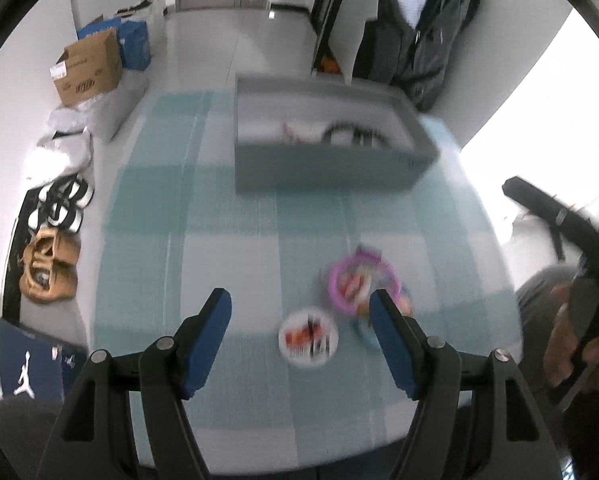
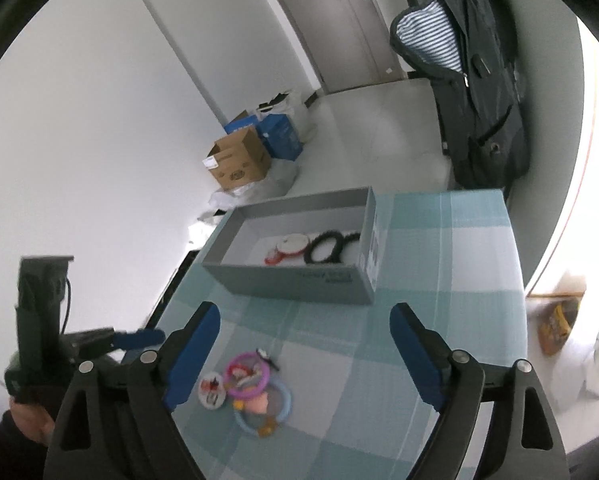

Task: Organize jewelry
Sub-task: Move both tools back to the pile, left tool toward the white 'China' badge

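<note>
A pink bracelet (image 2: 246,375), a blue bracelet (image 2: 264,408) and a white round piece (image 2: 212,390) are clustered near on the checked cloth (image 2: 439,280). Black rings (image 2: 326,248) are seen in the grey box (image 2: 291,280) farther off. Both the left gripper (image 1: 301,334) and right gripper (image 2: 305,354) are held apart, empty.

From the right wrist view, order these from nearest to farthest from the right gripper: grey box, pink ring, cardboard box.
1. pink ring: on the tablecloth, low between the open fingers, toward the left one.
2. grey box: farther up the table, ahead of the right gripper.
3. cardboard box: on the floor beyond the table.
</note>
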